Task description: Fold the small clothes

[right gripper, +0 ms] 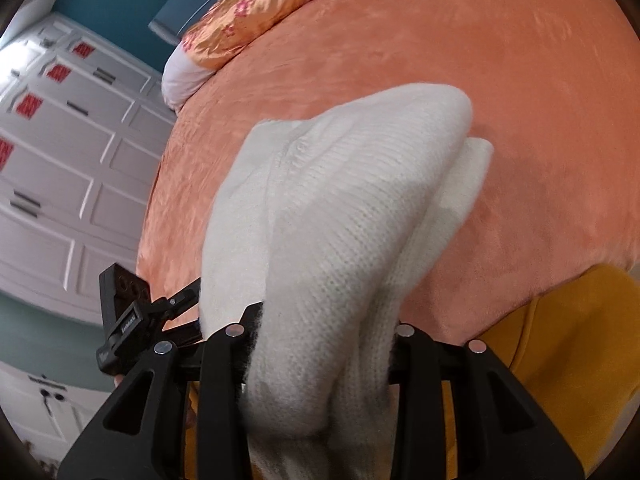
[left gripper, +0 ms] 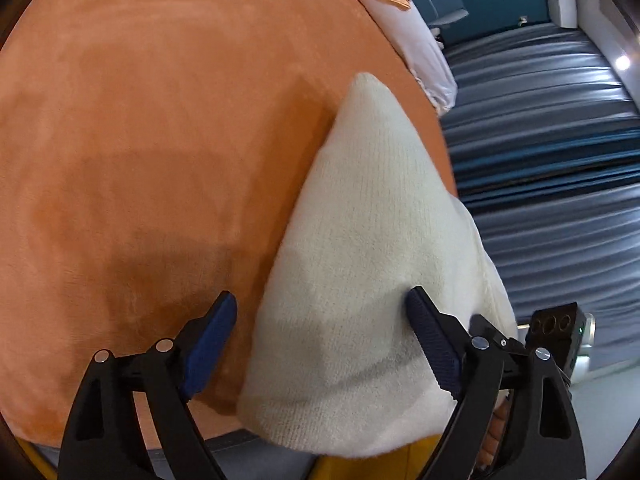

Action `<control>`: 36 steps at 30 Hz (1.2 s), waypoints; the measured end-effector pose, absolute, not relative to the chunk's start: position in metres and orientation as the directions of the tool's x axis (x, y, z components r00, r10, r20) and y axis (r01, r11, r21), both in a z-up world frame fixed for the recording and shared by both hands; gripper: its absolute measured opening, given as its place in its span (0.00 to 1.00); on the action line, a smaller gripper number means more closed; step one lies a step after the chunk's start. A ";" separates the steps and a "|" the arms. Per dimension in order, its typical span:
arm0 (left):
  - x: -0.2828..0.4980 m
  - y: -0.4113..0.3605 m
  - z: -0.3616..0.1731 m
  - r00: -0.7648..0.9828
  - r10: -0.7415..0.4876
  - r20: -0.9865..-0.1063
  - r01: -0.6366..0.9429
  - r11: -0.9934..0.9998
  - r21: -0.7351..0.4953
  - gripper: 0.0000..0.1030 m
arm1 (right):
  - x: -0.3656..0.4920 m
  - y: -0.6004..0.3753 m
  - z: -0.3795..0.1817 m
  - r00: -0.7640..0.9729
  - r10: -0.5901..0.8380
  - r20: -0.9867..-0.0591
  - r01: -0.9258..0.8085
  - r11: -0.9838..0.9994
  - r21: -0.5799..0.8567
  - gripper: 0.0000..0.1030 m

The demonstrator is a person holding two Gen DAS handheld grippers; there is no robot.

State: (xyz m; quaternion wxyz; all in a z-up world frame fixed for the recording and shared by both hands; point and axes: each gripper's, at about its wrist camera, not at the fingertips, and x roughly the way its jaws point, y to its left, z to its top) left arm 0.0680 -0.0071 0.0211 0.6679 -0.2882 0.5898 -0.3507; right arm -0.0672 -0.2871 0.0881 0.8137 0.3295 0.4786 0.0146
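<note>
A cream knitted garment [left gripper: 360,248] lies bunched on the orange bedspread [left gripper: 140,140] near the bed's edge. My left gripper [left gripper: 322,312] is open, its blue-padded fingers [left gripper: 212,340] spread wide, the right finger resting against the knit. In the right wrist view the same cream knit [right gripper: 340,216] is folded over and rises from between the fingers. My right gripper [right gripper: 320,344] is shut on the knit, with the fingertips hidden under the fabric. The left gripper's body [right gripper: 128,312] shows beside the knit at lower left.
A satin orange pillow [right gripper: 256,12] and white bedding [left gripper: 424,52] lie at the head of the bed. Blue-grey curtains [left gripper: 540,160] hang beside the bed. White panelled wardrobe doors [right gripper: 60,160] stand on the other side. A yellow cloth [right gripper: 568,344] is at the near bed edge.
</note>
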 end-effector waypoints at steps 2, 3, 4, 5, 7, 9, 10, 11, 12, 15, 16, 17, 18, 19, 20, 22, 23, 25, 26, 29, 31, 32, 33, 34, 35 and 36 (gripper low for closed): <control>0.068 -0.009 0.019 0.025 -0.847 -0.532 0.112 0.531 -0.840 0.70 | -0.067 -0.285 0.093 0.540 0.334 -0.773 0.288 0.789 0.543 0.32; 0.067 -0.009 0.020 0.018 -0.853 -0.521 0.110 0.519 -0.847 0.66 | -0.069 -0.284 0.097 0.541 0.331 -0.773 0.285 0.792 0.540 0.32; 0.066 -0.010 0.021 0.013 -0.859 -0.512 0.115 0.510 -0.852 0.63 | -0.071 -0.282 0.104 0.543 0.322 -0.776 0.278 0.803 0.527 0.32; 0.062 -0.010 0.026 0.015 -0.864 -0.504 0.135 0.501 -0.855 0.55 | -0.073 -0.279 0.110 0.546 0.315 -0.776 0.270 0.811 0.519 0.32; 0.055 -0.012 0.039 0.007 -0.892 -0.452 0.177 0.446 -0.877 0.19 | -0.078 -0.274 0.125 0.556 0.299 -0.776 0.248 0.831 0.497 0.32; 0.051 -0.014 0.052 0.000 -0.907 -0.421 0.197 0.413 -0.889 0.03 | -0.082 -0.262 0.149 0.569 0.282 -0.772 0.208 0.860 0.467 0.31; 0.050 -0.016 0.058 0.003 -0.909 -0.418 0.216 0.409 -0.887 0.00 | -0.082 -0.255 0.159 0.576 0.270 -0.771 0.187 0.875 0.446 0.31; 0.047 -0.019 0.065 -0.010 -0.920 -0.392 0.230 0.379 -0.896 0.00 | -0.081 -0.249 0.168 0.583 0.270 -0.766 0.169 0.882 0.440 0.31; 0.045 -0.020 0.069 -0.017 -0.926 -0.378 0.231 0.364 -0.902 0.00 | -0.080 -0.242 0.176 0.589 0.277 -0.759 0.151 0.885 0.440 0.31; 0.042 -0.007 0.083 0.022 -0.930 -0.366 0.218 0.362 -0.906 0.00 | -0.074 -0.219 0.199 0.590 0.255 -0.766 0.128 0.907 0.401 0.30; 0.042 -0.002 0.085 0.042 -0.931 -0.363 0.206 0.363 -0.908 0.00 | -0.073 -0.216 0.203 0.592 0.260 -0.763 0.127 0.904 0.407 0.30; 0.040 0.012 0.088 0.071 -0.932 -0.356 0.196 0.363 -0.911 0.01 | -0.071 -0.213 0.210 0.597 0.269 -0.756 0.123 0.900 0.417 0.30; 0.037 0.024 0.090 0.097 -0.931 -0.353 0.189 0.365 -0.911 0.03 | -0.069 -0.208 0.219 0.604 0.279 -0.747 0.108 0.899 0.424 0.30; 0.036 0.036 0.091 0.128 -0.923 -0.362 0.179 0.381 -0.907 0.05 | -0.067 -0.200 0.230 0.611 0.294 -0.735 0.078 0.902 0.425 0.30; 0.033 0.053 0.093 0.172 -0.908 -0.383 0.170 0.410 -0.896 0.07 | -0.063 -0.194 0.238 0.618 0.307 -0.724 0.059 0.900 0.432 0.30; 0.030 0.078 0.098 0.237 -0.878 -0.416 0.155 0.457 -0.876 0.07 | -0.055 -0.183 0.251 0.625 0.336 -0.704 0.020 0.895 0.445 0.30; 0.028 0.093 0.103 0.282 -0.853 -0.439 0.150 0.491 -0.858 0.07 | -0.046 -0.172 0.260 0.631 0.362 -0.686 -0.012 0.889 0.458 0.30; 0.025 0.113 0.114 0.346 -0.811 -0.471 0.157 0.545 -0.824 0.07 | -0.031 -0.157 0.273 0.640 0.405 -0.653 -0.063 0.875 0.481 0.30; 0.024 0.125 0.123 0.391 -0.777 -0.493 0.164 0.586 -0.793 0.07 | -0.021 -0.148 0.280 0.650 0.440 -0.619 -0.095 0.856 0.508 0.30; 0.025 0.147 0.148 0.490 -0.681 -0.545 0.188 0.693 -0.697 0.09 | 0.014 -0.135 0.288 0.695 0.540 -0.475 -0.177 0.769 0.615 0.30; 0.027 0.151 0.161 0.543 -0.617 -0.569 0.194 0.752 -0.630 0.16 | 0.034 -0.136 0.280 0.712 0.577 -0.401 -0.212 0.720 0.660 0.30; 0.031 0.150 0.166 0.570 -0.580 -0.582 0.190 0.782 -0.594 0.20 | 0.050 -0.139 0.267 0.723 0.581 -0.375 -0.233 0.716 0.658 0.32; 0.035 0.147 0.166 0.585 -0.557 -0.589 0.187 0.800 -0.571 0.25 | 0.063 -0.141 0.253 0.731 0.568 -0.379 -0.234 0.729 0.643 0.35; 0.039 0.143 0.166 0.591 -0.543 -0.597 0.186 0.812 -0.554 0.28 | 0.077 -0.145 0.232 0.739 0.537 -0.407 -0.211 0.758 0.617 0.38; 0.043 0.138 0.163 0.597 -0.524 -0.607 0.182 0.826 -0.534 0.32 | 0.095 -0.152 0.202 0.731 0.496 -0.469 -0.152 0.788 0.597 0.48; 0.046 0.132 0.158 0.599 -0.511 -0.617 0.179 0.836 -0.519 0.33 | 0.114 -0.160 0.167 0.703 0.431 -0.566 -0.046 0.822 0.568 0.53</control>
